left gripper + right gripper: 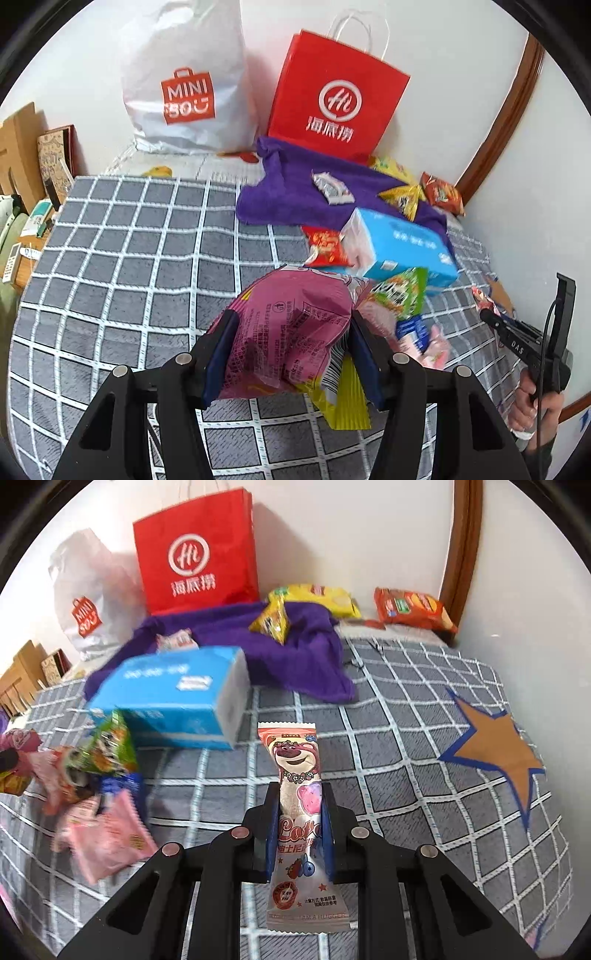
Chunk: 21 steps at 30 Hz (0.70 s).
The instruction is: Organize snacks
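We take the blue tissue box (173, 698) as our landmark. It lies on its side on the bed (406, 746), which has a grey checked cover. The white wall (517, 609) runs along the bed's edge right of the box, and the red paper bag (195, 550) and white plastic bag (85, 590) stand against the wall behind it. In the left wrist view, left of the box, there is a wide bare stretch of cover out to the bed's far edge. More bare cover lies right of the box, up to the star patch (495, 746).

Right gripper (300, 823): jaws pinched tight on the bear-print candy packet (295, 775), which sits just in front of the box and off the cover. Its long axis runs along the fingers, with the bear end pointing toward the box.

Left gripper (290, 339): jaws part-spread and clamped on the pink snack bag (288, 328). The bag is crumpled, in front of the box, and a yellow packet (347, 398) hangs under it. We cannot tell the bag's long axis.

Loose pink and green packets (99, 794) are heaped at the box's near left corner. A purple towel (295, 653) lies behind the box with a yellow snack bag (273, 622) on it. An orange cracker pack (410, 609) sits far right of the towel, by the wall.
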### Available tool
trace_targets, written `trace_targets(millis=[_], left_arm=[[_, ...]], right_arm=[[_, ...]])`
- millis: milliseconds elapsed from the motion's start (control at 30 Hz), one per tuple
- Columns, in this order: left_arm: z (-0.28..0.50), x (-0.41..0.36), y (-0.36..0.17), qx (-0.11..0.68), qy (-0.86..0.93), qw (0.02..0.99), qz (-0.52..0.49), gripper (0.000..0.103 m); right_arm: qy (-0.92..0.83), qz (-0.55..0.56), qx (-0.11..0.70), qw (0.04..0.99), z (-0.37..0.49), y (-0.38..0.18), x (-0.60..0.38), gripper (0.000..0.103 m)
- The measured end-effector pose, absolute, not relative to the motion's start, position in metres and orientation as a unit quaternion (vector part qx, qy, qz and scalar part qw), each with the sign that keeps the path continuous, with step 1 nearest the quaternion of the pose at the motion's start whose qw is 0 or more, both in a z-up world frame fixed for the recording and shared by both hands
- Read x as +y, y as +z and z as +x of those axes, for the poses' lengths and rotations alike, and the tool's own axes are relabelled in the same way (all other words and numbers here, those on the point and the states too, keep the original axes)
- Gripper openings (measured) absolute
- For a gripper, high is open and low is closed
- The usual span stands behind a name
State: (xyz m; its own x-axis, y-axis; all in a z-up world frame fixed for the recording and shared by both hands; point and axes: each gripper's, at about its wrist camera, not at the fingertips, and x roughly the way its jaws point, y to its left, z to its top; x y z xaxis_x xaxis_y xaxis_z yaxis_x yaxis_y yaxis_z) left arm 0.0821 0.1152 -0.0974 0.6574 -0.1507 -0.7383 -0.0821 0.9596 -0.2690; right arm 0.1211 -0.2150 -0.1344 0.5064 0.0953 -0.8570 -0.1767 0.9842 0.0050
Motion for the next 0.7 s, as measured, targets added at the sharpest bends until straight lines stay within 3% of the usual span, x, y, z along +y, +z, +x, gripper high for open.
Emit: trace_targets(millis=[700], left_arm=[[0.100,0.077,-0.032,0.385,-0.068,0.910,-0.140,0.056]], right_arm=[[0.076,-0.034,0.453,0.888,0.126,-0.059,-0.200,0.020]])
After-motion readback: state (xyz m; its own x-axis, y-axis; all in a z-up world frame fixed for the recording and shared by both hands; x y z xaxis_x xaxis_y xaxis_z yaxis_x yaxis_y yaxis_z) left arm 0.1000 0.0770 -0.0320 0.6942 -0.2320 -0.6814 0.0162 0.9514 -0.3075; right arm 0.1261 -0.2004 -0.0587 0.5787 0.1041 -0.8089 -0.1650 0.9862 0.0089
